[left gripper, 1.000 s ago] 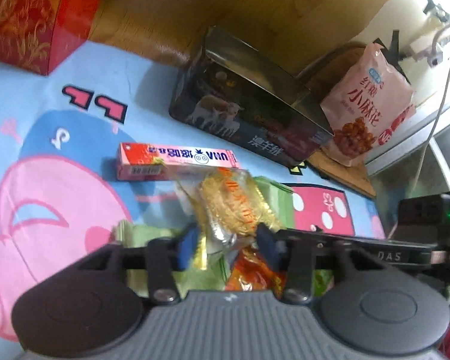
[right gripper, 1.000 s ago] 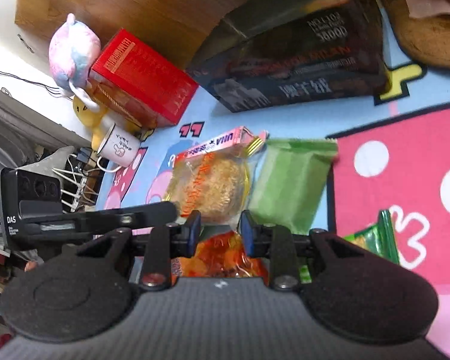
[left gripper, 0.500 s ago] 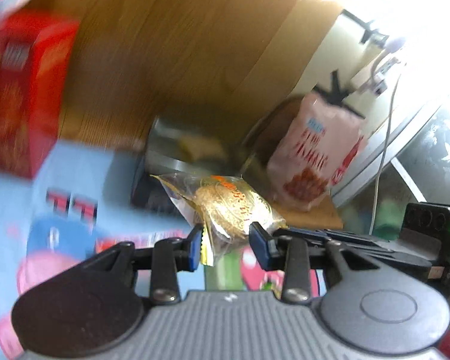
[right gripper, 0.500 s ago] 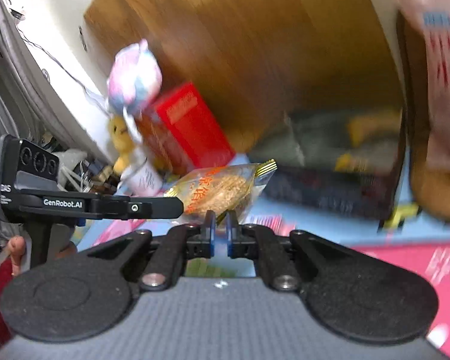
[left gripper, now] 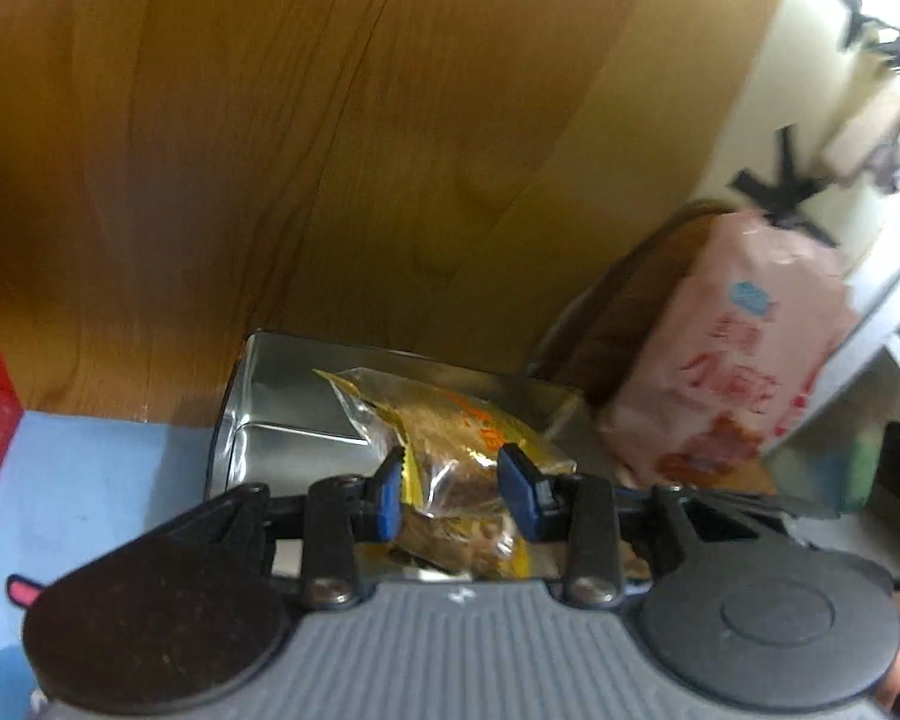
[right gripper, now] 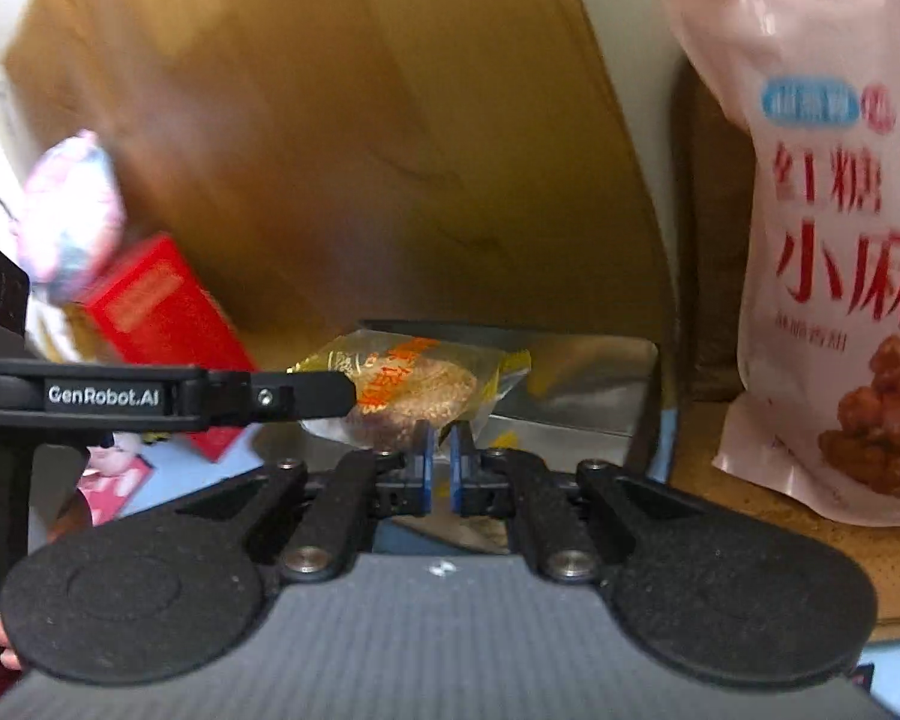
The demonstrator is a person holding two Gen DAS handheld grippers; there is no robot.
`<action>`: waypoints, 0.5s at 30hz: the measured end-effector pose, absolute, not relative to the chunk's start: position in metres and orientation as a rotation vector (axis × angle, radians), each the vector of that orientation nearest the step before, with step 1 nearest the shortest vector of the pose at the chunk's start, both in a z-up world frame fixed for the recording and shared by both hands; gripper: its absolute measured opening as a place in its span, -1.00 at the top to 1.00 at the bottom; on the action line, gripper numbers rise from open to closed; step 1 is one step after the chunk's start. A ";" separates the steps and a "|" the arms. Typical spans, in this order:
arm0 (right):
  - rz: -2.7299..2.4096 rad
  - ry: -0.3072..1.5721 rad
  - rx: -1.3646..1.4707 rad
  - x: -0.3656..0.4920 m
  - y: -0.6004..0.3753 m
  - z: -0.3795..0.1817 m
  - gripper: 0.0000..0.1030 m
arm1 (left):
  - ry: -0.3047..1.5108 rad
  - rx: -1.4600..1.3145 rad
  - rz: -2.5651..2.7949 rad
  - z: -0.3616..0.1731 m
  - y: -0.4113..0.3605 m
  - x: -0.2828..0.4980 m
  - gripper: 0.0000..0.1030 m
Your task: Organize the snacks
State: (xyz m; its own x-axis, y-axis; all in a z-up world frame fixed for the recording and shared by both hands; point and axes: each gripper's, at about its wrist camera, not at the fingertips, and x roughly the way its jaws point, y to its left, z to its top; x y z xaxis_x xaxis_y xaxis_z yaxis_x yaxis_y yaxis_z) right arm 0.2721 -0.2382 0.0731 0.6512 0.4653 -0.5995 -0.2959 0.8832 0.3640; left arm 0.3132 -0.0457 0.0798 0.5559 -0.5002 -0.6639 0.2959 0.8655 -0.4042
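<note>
Both tongs differed: your left gripper point(left gripper: 453, 495) clamped the clear snack packet point(left gripper: 450, 438) above the open tin point(left gripper: 282, 414) for dropping in; your right gripper point(right gripper: 441, 468) hung nearly closed, empty

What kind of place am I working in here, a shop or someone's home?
Most likely a home, at floor level: a cartoon play mat lies against a wood panel, a plush toy sits on a red box, and an open snack tin stands on the mat.

Blue cartoon mat point(left gripper: 84, 468) bearing an open silver tin point(left gripper: 282, 414) and red box point(right gripper: 162, 324).
</note>
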 end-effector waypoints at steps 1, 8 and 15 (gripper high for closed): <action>0.428 0.753 0.240 0.277 -0.237 0.067 0.84 | 0.867 -0.258 -0.464 0.075 -0.048 0.317 0.36; 0.373 0.725 0.197 0.287 -0.229 0.051 0.32 | 0.876 -0.255 -0.433 0.061 -0.042 0.318 0.01; 0.571 0.590 0.174 0.220 -0.226 0.075 0.25 | 0.762 -0.387 -0.436 0.076 0.059 0.243 -0.43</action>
State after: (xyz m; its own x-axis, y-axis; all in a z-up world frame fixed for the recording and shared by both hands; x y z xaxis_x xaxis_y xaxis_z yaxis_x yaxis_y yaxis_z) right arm 0.2203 -0.2255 0.0748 0.6821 0.5549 -0.4762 -0.4583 0.8319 0.3128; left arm 0.2426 0.0593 0.0762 0.6435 -0.5086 -0.5721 0.2353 0.8426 -0.4844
